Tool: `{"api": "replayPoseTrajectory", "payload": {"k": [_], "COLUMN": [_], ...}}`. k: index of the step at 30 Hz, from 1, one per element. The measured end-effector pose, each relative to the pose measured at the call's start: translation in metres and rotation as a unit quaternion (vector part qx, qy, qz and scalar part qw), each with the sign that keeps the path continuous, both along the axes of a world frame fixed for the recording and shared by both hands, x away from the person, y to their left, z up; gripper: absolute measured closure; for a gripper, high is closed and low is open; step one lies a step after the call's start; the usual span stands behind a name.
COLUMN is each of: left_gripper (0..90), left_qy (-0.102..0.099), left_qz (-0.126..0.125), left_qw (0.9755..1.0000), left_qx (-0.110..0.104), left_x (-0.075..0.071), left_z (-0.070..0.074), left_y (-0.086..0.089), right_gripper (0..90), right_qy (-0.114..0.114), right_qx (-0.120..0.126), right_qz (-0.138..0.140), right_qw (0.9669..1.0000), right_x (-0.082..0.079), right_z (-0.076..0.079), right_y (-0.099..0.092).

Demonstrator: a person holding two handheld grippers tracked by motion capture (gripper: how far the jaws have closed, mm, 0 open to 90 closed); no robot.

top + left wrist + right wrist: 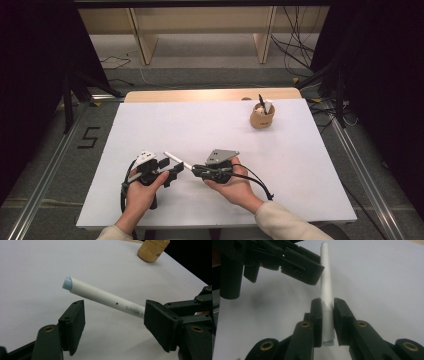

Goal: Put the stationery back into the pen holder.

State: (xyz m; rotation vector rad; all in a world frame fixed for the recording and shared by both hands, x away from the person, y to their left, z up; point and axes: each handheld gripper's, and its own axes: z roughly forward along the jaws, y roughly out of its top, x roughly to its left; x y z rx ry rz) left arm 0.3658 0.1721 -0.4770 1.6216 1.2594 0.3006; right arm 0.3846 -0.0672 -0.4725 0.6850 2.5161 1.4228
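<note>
At the near edge of the white bench (300, 165), seen from the high view, my two hands meet over the middle: the right tongs (196, 169) grip a white marker (176, 159) by its near-right end, and its long axis runs up and to the left, straight across the left tongs (175, 175). A tan holder (262, 116) with pens stands well apart at the far right.

In the left gripper view, the marker (105, 300) lies crosswise just beyond my left tongs (117, 325), pale blue cap end to the left, and the jaws stand wide with nothing pressed between them. The right tongs' pad (160, 322) covers the marker's other end.

In the right gripper view, the right tongs (327, 322) are clamped on the marker (326, 280) near its base, and it points away up the frame; the left tongs (302, 267) sit just beside its upper part, left of it. I judge the left hand is nearest the free end, so any next grasp means closing sideways across the barrel.
</note>
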Motion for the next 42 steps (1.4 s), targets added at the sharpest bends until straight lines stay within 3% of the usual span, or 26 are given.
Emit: {"api": "replayPoseTrajectory", "payload": {"k": [7,10,15,18,20,23,32,38,42], "left_gripper": [44.5,53.9,70.9,77.7,78.0,78.1,78.0,77.7,73.5], "left_qy": [0.004,-0.007,-0.037,-0.057,-0.075,-0.088,-0.091,-0.095,-0.099], "left_qz": [0.003,0.005,-0.009,-0.026,-0.031,-0.036,-0.049,-0.058,-0.065], "left_qw": [0.9987,0.9969,0.9947,0.9939,0.9946,0.9944,0.9945,0.9938,0.9929], "left_qx": [-0.051,-0.078,-0.095,-0.091,-0.065,-0.046,-0.013,-0.008,-0.012], "left_x": [0.001,-0.001,-0.005,-0.008,-0.009,-0.009,-0.009,-0.009,-0.009], "left_z": [0.003,0.007,0.018,0.025,0.029,0.032,0.030,0.029,0.030], "left_y": [0.001,-0.002,-0.010,-0.018,-0.023,-0.026,-0.032,-0.038,-0.039], "right_gripper": [78.9,78.8,78.8,78.7,78.7,78.5,67.6,77.7,78.9], "right_qy": [0.001,-0.002,-0.004,-0.005,-0.007,-0.009,-0.017,-0.024,-0.022], "right_qx": [0.006,0.007,0.008,0.011,0.017,0.019,0.041,0.039,0.040], "right_qz": [0.001,0.002,0.003,-0.001,-0.004,-0.007,-0.024,-0.025,-0.027], "right_qw": [1.0000,1.0000,1.0000,0.9999,0.9998,0.9997,0.9987,0.9986,0.9986], "right_x": [-0.002,-0.002,-0.005,-0.006,-0.006,-0.006,-0.002,-0.003,-0.003], "right_z": [-0.001,0.000,0.000,0.002,0.002,0.003,0.008,0.009,0.010], "right_y": [0.002,0.003,0.005,0.006,0.007,0.006,0.004,0.005,0.004]}}
